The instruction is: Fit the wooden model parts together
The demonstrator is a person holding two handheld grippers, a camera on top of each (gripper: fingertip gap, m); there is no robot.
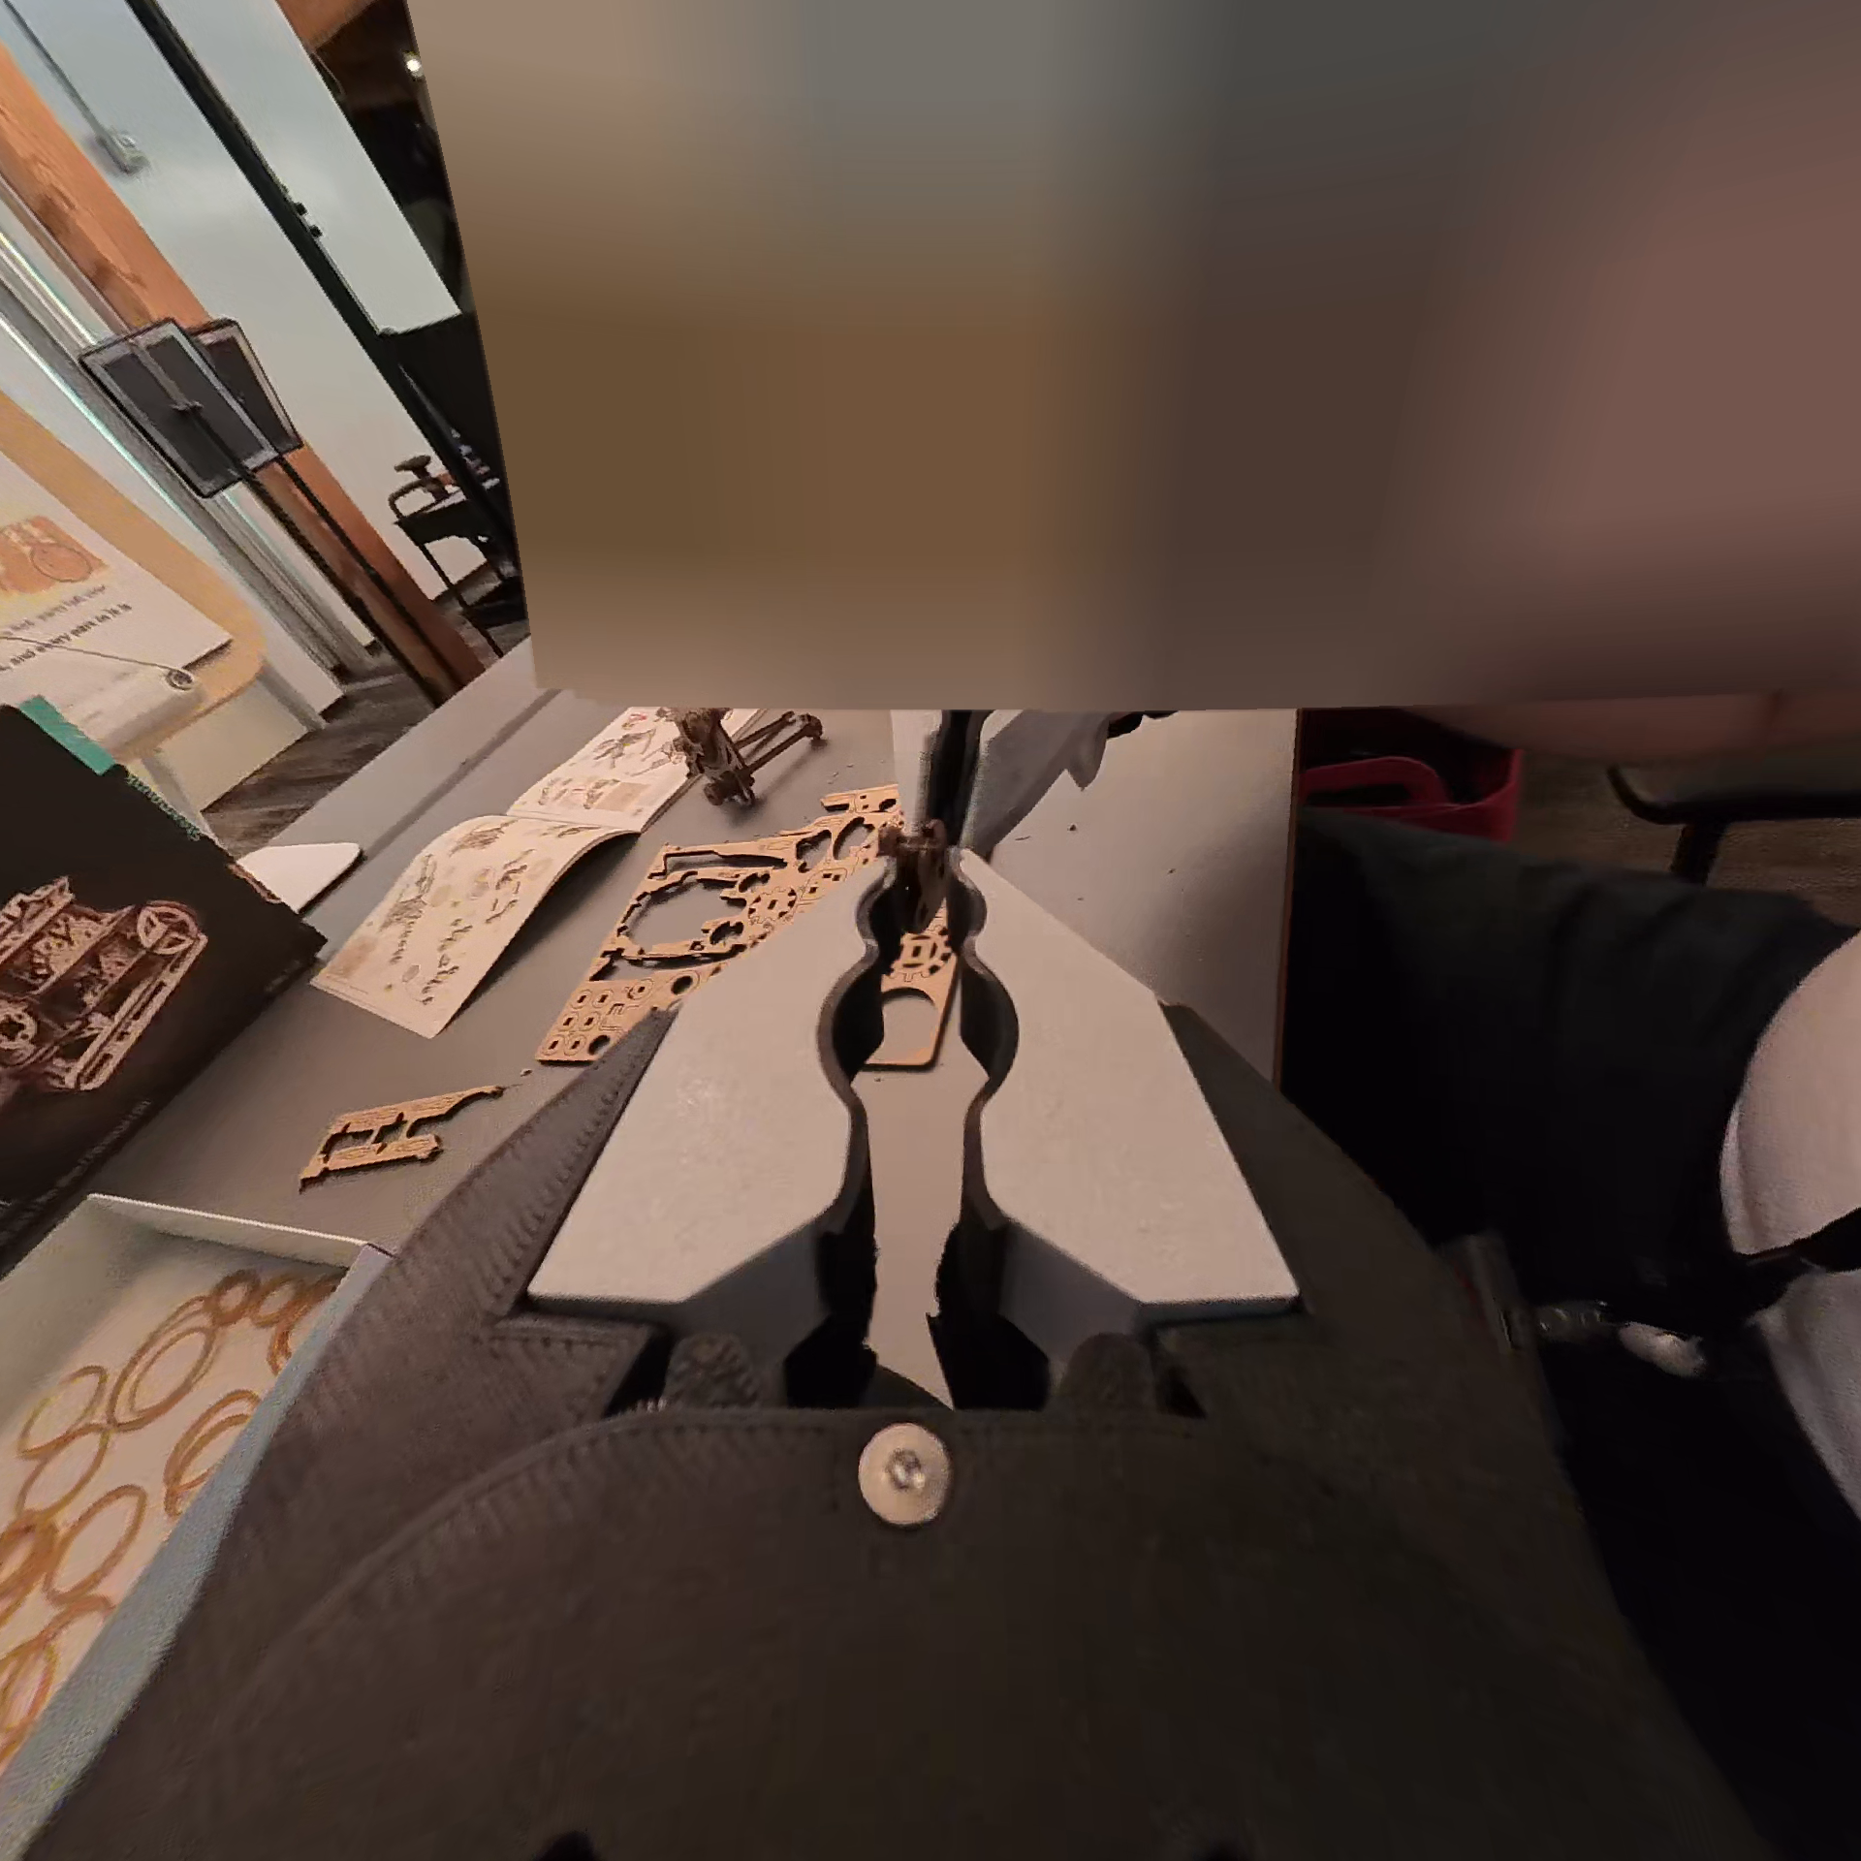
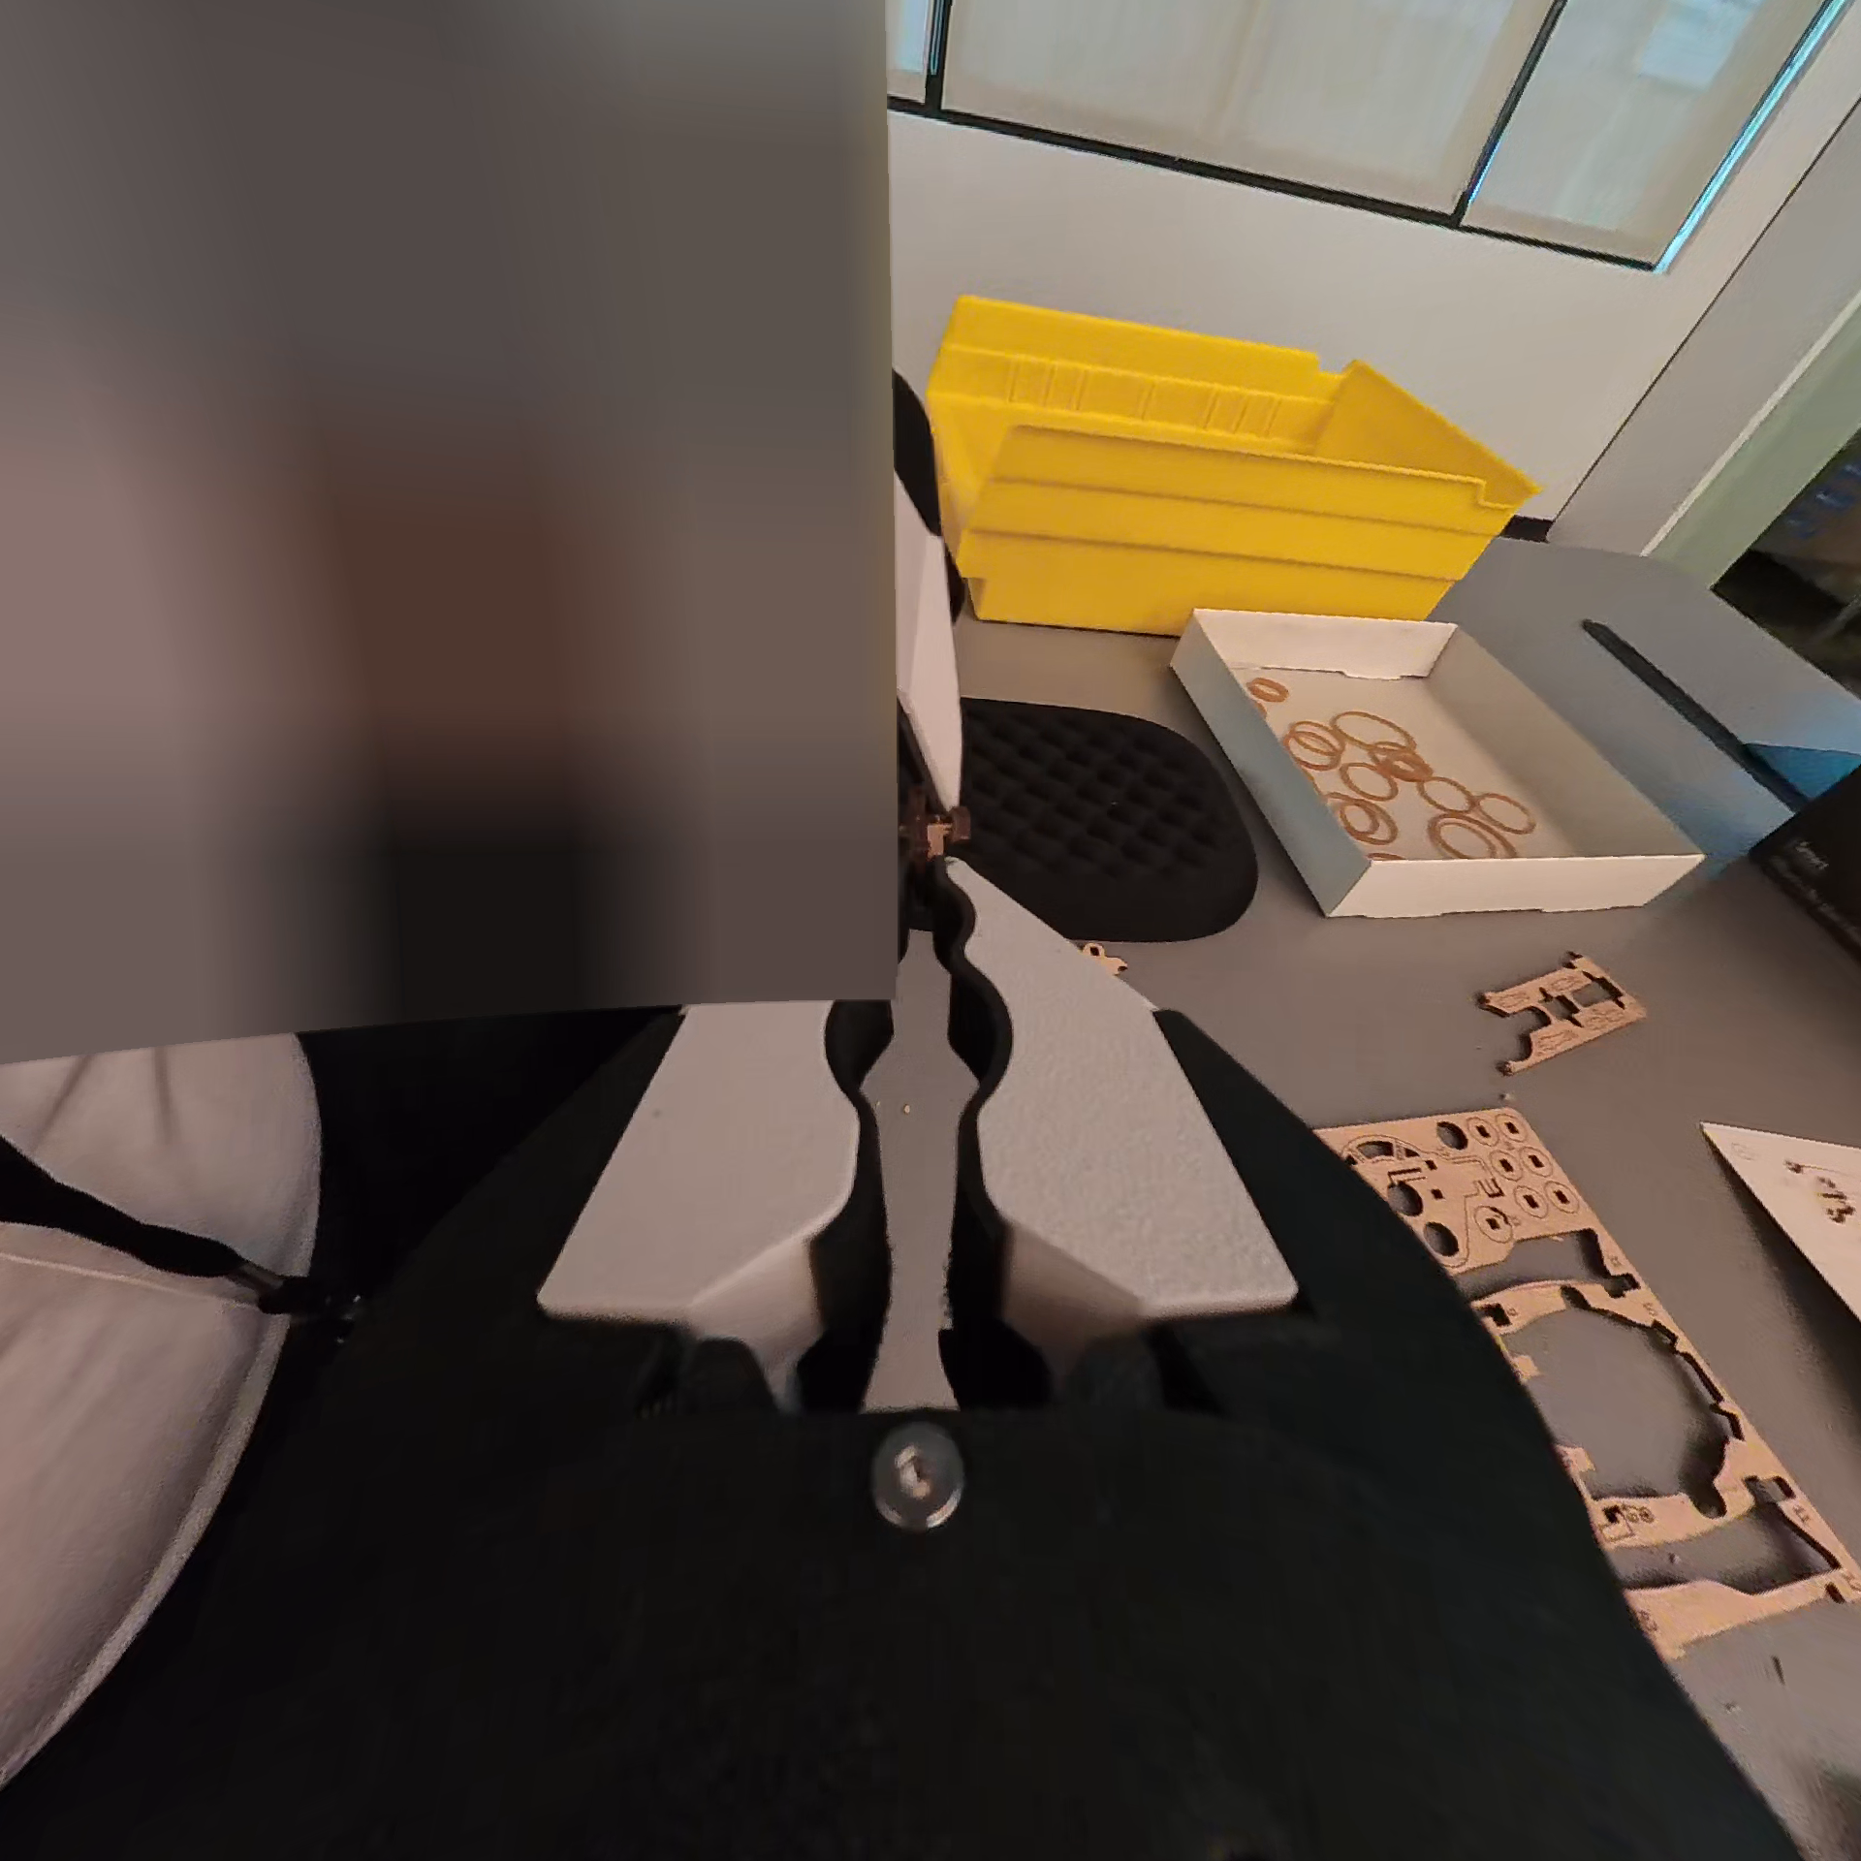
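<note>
Two close wrist views facing opposite ways, sharing grey table (image 1: 1138, 886), ring tray (image 2: 1309, 806)

left tongs (image 1: 918, 868): tips pinched together, raised | right tongs (image 2: 935, 856): tips pinched together, raised

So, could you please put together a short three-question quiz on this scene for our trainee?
1. True or false: the left gripper pinches a small wooden part at its fingertips.
2. What lies in the white cardboard tray? A) screws B) thin wooden rings C) batteries
3. Fill in: behind the tray stand stacked ___ plastic bins.

Key
1. True; the jaws stand nearly closed on it.
2. B, the wooden rings.
3. Yellow.
</note>
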